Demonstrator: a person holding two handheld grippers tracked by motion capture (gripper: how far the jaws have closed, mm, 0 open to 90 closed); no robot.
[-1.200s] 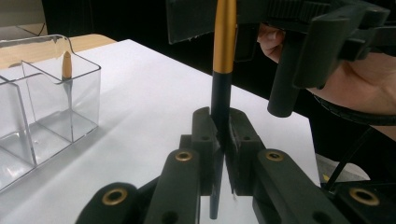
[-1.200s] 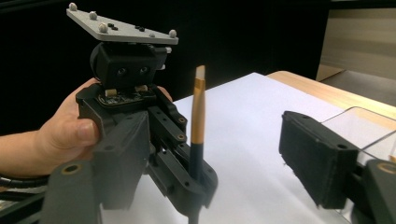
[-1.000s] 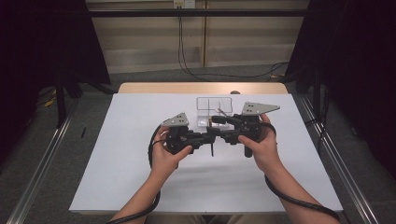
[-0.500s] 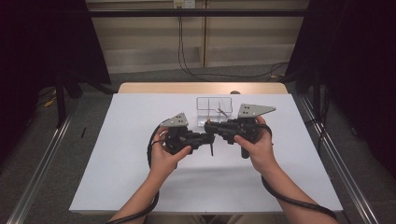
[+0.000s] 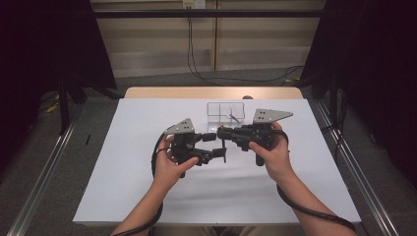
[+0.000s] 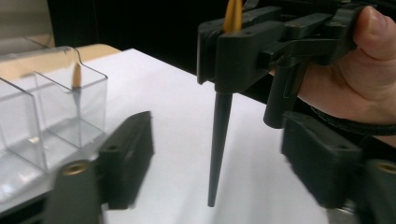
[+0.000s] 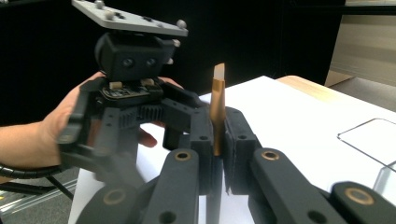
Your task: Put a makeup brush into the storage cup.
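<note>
**Brush handed from left to right above the desk**

Brush hangs upright between the two grippers in the high view, over the white desk, in front of a clear box. The step looks like a handover, nearly done.

In the left gripper view, the left gripper has just spread its fingers; the dark tapered handle stands free between them.

In the right gripper view, the right gripper has its fingers pinching the brush near the gold band. Next, the right hand should probably carry it to the box, where another brush stands.
</note>
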